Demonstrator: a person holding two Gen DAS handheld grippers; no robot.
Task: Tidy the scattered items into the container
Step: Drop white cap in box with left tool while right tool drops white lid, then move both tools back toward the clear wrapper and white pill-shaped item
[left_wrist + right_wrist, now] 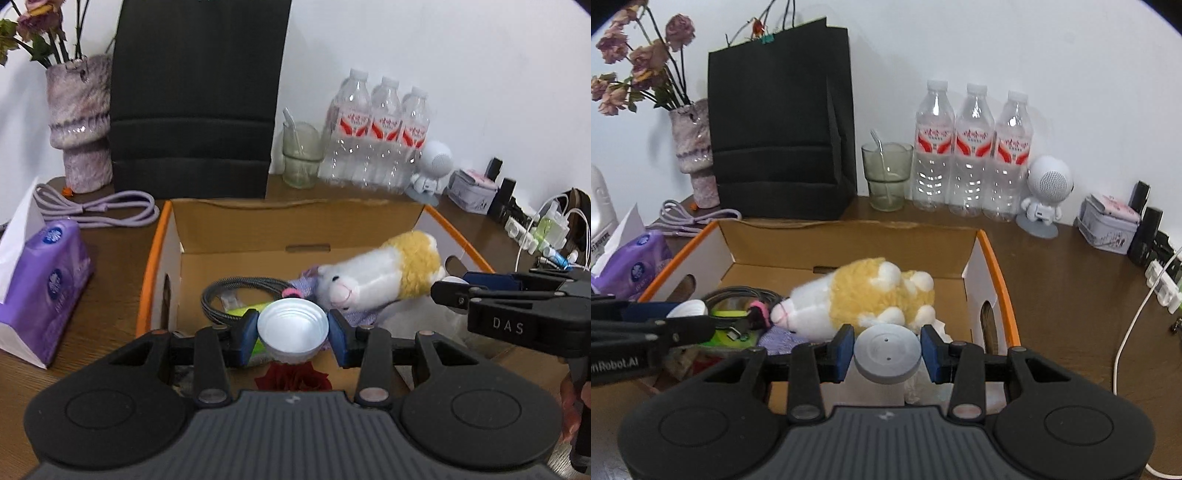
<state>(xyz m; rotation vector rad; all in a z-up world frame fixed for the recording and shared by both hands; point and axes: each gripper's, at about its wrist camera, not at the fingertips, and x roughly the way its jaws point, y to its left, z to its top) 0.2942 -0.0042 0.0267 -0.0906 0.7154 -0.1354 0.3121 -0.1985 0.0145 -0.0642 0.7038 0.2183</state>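
Over the near edge of the cardboard box [168, 254] with an orange rim, my left gripper [293, 334] is shut on a small white cup [293, 325], mouth towards the camera. The right gripper [887, 354] is shut on a grey round disc [887, 356] above the box's [975, 254] near right part. Each gripper shows from the side in the other's view: the right one [452, 286] at the right edge, the left one [689, 314] at the left with the cup [687, 308]. Inside lie a white and yellow plush toy [864, 295], a coiled dark cable [229, 291], purple cloth and a red flower [291, 376].
Behind the box stand a black paper bag [779, 122], a glass [886, 177], three water bottles [971, 155], a white robot figure [1045, 188] and a vase of dried flowers [79, 125]. A purple tissue pack [44, 280] lies left; a tin [1108, 225] and power strip [532, 232] right.
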